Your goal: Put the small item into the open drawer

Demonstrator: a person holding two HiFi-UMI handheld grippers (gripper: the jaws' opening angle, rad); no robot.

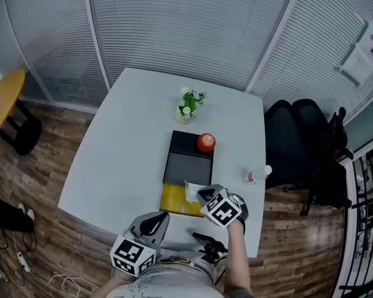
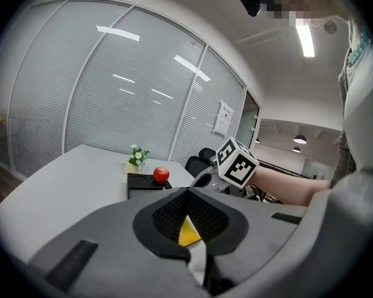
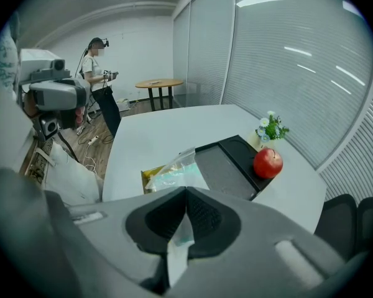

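A black drawer unit lies on the white table (image 1: 124, 141), its grey drawer (image 1: 186, 166) pulled open toward me, with a yellow front (image 1: 173, 200). My right gripper (image 1: 200, 195) hangs over the drawer's near end, shut on a small clear plastic bag (image 1: 191, 191). In the right gripper view the bag (image 3: 174, 171) sticks out past the closed jaws (image 3: 186, 194), above the yellow front, with the drawer (image 3: 227, 169) beyond it. My left gripper (image 1: 154, 219) is low at the table's near edge, its jaws (image 2: 186, 194) shut with nothing held.
A red apple (image 1: 206, 142) sits on the unit's black top, a small flower pot (image 1: 188, 107) behind it. A plastic bottle (image 1: 258, 176) lies near the right edge. Black chairs (image 1: 304, 141) stand to the right. A person (image 3: 99, 73) stands by a round wooden table (image 3: 158, 83).
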